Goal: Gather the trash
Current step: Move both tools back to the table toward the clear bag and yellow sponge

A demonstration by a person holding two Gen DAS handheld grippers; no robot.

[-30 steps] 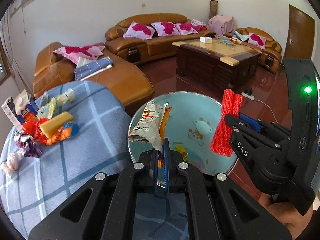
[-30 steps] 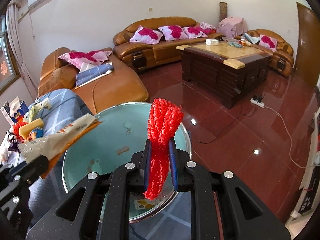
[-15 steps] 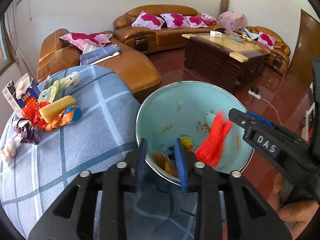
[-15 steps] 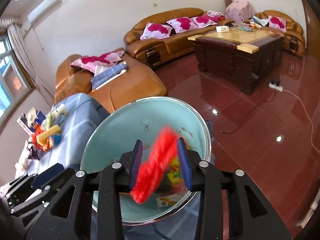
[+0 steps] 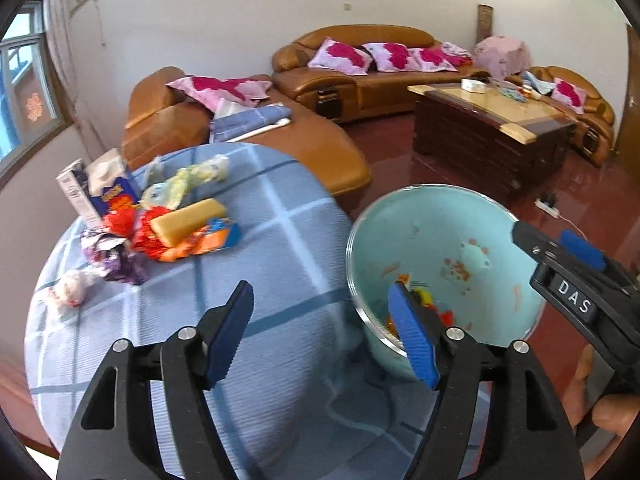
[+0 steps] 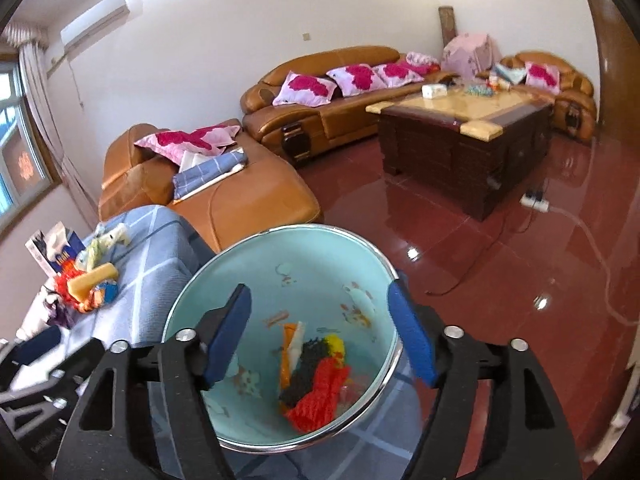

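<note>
We work in a living room with brown leather sofas (image 6: 320, 120), at a table covered with a blue checked cloth (image 5: 280, 264). The trash that is not yet collected lies in a heap (image 5: 160, 224) on this cloth: a yellow bar-shaped packet (image 5: 188, 220), red and orange wrappers, a purple wrapper (image 5: 116, 256) and a small carton (image 5: 96, 192) behind them. From our left gripper (image 5: 320, 336) the heap is ahead and to the left, and the yellow packet has its long axis going across our line of reach, tilted up to the right. This gripper has its jaws wide apart and carries nothing. The light blue bowl (image 6: 240, 280) stands ahead and right of it, and it holds already a red mesh piece (image 6: 320, 396), a dark piece and an orange-white wrapper. Our right gripper (image 6: 320, 336) hangs directly over this bowl, its jaws also spread and with nothing between them. We judge the left gripper is the nearer one to the heap, so it should turn left and take the next piece; the right one must cross over the bowl to arrive there.
</note>
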